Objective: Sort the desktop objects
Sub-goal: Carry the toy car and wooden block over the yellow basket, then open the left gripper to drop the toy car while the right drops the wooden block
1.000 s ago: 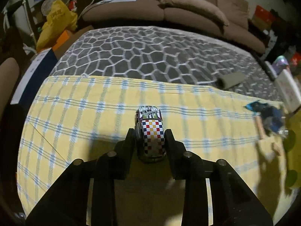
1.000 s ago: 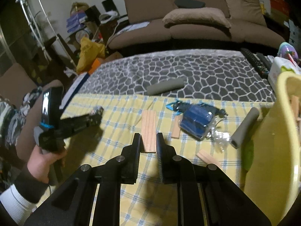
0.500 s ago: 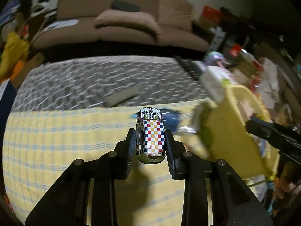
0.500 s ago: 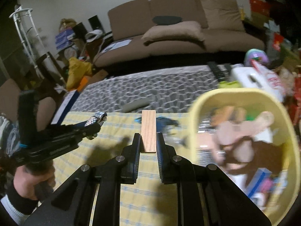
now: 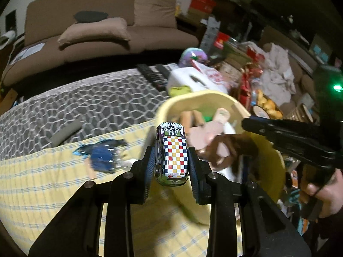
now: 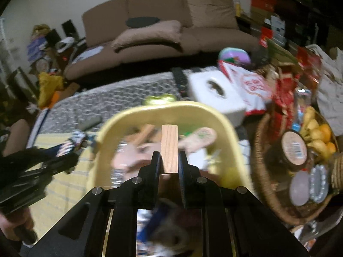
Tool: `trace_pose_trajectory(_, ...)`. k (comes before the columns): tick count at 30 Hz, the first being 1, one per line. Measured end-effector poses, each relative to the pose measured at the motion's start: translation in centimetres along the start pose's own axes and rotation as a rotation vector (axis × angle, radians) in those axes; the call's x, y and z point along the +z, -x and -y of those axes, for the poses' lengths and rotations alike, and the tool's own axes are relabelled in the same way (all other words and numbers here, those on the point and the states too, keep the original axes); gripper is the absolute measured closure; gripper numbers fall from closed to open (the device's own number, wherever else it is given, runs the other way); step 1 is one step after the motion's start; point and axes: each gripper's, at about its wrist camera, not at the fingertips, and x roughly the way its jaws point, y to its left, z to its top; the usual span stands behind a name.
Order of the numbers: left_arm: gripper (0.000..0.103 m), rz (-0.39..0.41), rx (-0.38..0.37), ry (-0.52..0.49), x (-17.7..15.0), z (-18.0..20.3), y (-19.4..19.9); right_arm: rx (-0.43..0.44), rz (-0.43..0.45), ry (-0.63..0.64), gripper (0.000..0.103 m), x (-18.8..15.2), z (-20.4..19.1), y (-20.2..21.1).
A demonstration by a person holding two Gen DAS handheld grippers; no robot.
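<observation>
One small toy car with a red, yellow, blue and white chequered roof (image 5: 174, 158) is gripped between the two black fingers of the left gripper (image 5: 171, 150), its sides pressed by both pads, its nose pointed away from the camera. It is held in the air above the near-left rim of one pale yellow plastic tub (image 5: 272, 154). One flat rectangular block of light wood (image 6: 169, 148) is clamped upright between the two fingers of the right gripper (image 6: 169, 157), which are closed on its lower half; the block is held over the same tub (image 6: 227, 124). The tub is seen filled with blurred things, among them one brown and pink soft toy (image 5: 216, 147) and several wooden pieces; an exact count cannot be told.

In the left wrist view the right gripper (image 5: 248, 124) is seen at the right, reaching over the tub, and one hand (image 5: 323, 194) is wrapped round its grip. In the right wrist view the left gripper (image 6: 75, 143) is seen at the left with the car.

The tub stands at the right end of a desk covered by one yellow checked cloth (image 5: 42, 182). On the cloth, left of the tub, one blue object in clear wrapping (image 5: 100, 158) is seen. Further away, one grey cylinder (image 5: 64, 133) lies on a grey honeycomb-patterned cover (image 5: 85, 105). One white tissue box (image 6: 214, 94) stands beyond the tub, and one wicker basket (image 6: 265, 184) stands to its right.
</observation>
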Motion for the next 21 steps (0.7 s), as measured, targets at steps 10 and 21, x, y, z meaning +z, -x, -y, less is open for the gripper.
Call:
trace_pose_trajectory(10,0.075,-0.03,-0.021,-0.058,1.7,5.6,-3.1,-0.046,-0.035,-0.013,0.079,-0.7,3.2,-1.9)
trace_pose_trajectory(21,0.075,-0.057,0.001,-0.091,5.1,8.0,-7.2,-0.035,0.05,0.045,0.071,-0.4,2.3,0.7)
